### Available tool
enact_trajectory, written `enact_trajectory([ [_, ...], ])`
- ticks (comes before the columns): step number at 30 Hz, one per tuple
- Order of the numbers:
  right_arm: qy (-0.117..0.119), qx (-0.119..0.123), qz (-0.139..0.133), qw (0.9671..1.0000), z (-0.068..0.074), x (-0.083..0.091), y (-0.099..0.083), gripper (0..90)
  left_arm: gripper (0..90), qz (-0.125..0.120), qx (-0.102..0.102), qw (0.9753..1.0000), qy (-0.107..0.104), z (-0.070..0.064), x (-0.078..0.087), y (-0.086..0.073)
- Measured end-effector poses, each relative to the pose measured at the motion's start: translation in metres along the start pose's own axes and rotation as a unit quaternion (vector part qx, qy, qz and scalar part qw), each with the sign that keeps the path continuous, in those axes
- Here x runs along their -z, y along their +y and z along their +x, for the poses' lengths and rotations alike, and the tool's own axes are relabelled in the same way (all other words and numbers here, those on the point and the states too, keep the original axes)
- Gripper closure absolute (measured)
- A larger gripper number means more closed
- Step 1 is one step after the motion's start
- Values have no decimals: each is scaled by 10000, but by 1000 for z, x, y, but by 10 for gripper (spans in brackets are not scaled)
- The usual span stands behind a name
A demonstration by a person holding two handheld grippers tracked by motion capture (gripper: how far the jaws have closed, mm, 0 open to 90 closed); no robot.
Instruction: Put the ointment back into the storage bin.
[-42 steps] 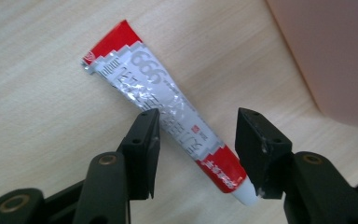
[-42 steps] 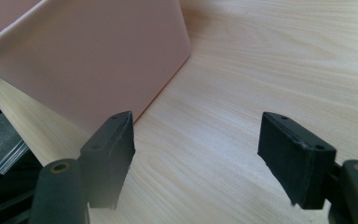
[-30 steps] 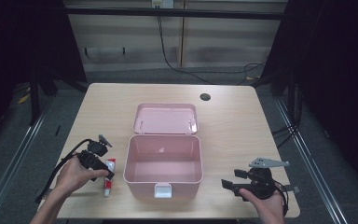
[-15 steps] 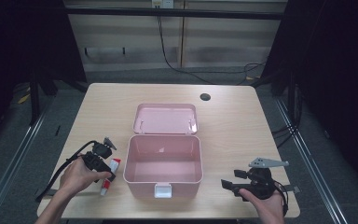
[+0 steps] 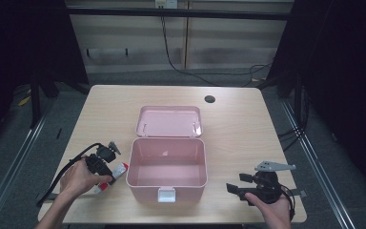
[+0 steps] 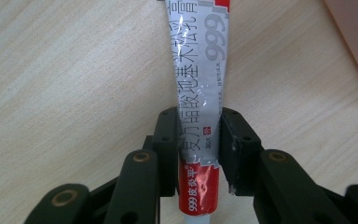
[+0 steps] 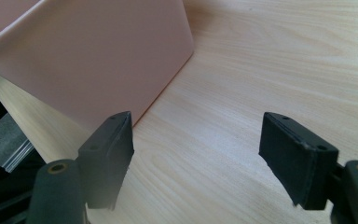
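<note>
Left tool (image 6: 199, 149) clamps a tube (image 6: 199, 93) on the table (image 5: 248, 124), just left of the open box (image 5: 167, 164). Likely next: lift it into the box. Right tool (image 7: 198, 158), jaws apart, waits near right.

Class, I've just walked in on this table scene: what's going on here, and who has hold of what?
A person holds a gripper in each hand at a wooden table. The left gripper is shut on a silver-and-red tube lying on the table just left of an open pink box, whose lid lies back behind it. The box looks empty. The right gripper is open and empty, near the box's right side.
</note>
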State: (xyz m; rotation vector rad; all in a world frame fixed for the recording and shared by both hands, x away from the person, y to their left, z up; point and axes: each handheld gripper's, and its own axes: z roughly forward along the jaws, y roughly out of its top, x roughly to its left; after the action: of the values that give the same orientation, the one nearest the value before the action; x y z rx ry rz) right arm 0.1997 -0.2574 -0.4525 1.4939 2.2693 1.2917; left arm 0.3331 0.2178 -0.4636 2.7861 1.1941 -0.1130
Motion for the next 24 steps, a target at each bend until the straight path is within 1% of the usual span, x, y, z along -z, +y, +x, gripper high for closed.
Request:
enact_trajectory([
  [3,0,1,3,10000,0,0,0,261,700,-6,-81,10000,54,-1,0,0],
  [5,-8,17,-1,10000,0,0,0,262,705,-12,-74,10000,41,-1,1,-2],
  [6,-3,1,0,10000,0,0,0,262,707,-52,-93,9999,21,0,0,-2],
  [7,-11,4,-1,10000,0,0,0,261,708,-73,-65,10000,0,0,0,-2],
  [9,-5,-3,-4,10000,0,0,0,262,710,-78,-86,9999,-28,1,1,-3],
  [11,-5,-13,-11,10000,0,0,0,261,709,-96,-97,9998,-129,3,1,-5],
  [12,-2,-13,-9,10000,0,0,0,262,708,-195,-77,9997,-148,5,3,-6],
  [13,-15,-30,-3,10000,0,0,0,261,708,-184,-75,9997,-142,6,4,-7],
  [14,-11,-25,-1,10000,0,0,0,262,709,-225,-72,9995,-195,6,5,-8],
  [15,-8,-19,3,10000,0,0,0,261,708,-225,-72,9995,-195,6,5,-8],
  [16,-13,-18,12,10000,0,0,0,261,709,-353,-22,9990,-280,7,10,-11],
  [17,-16,-15,15,10000,0,0,0,261,708,-414,3,9988,-250,7,14,-13],
  [18,-8,-10,-4,10000,0,0,0,261,708,-542,2,9981,-297,7,17,-15],
  [20,-13,-25,3,10000,-1,0,0,260,708,-655,7,9965,-523,7,24,-18],
  [21,-10,-28,2,10000,-1,0,0,259,708,-655,7,9965,-523,7,24,-18],
  [22,-11,-24,0,10000,-1,0,0,259,709,-700,56,9966,-439,5,30,-21],
  [23,-5,-29,4,10000,0,0,0,259,709,-696,49,9967,-418,5,32,-23],
  [24,-1,-26,15,10000,0,0,0,258,709,-730,35,9963,-459,6,35,-24],
])
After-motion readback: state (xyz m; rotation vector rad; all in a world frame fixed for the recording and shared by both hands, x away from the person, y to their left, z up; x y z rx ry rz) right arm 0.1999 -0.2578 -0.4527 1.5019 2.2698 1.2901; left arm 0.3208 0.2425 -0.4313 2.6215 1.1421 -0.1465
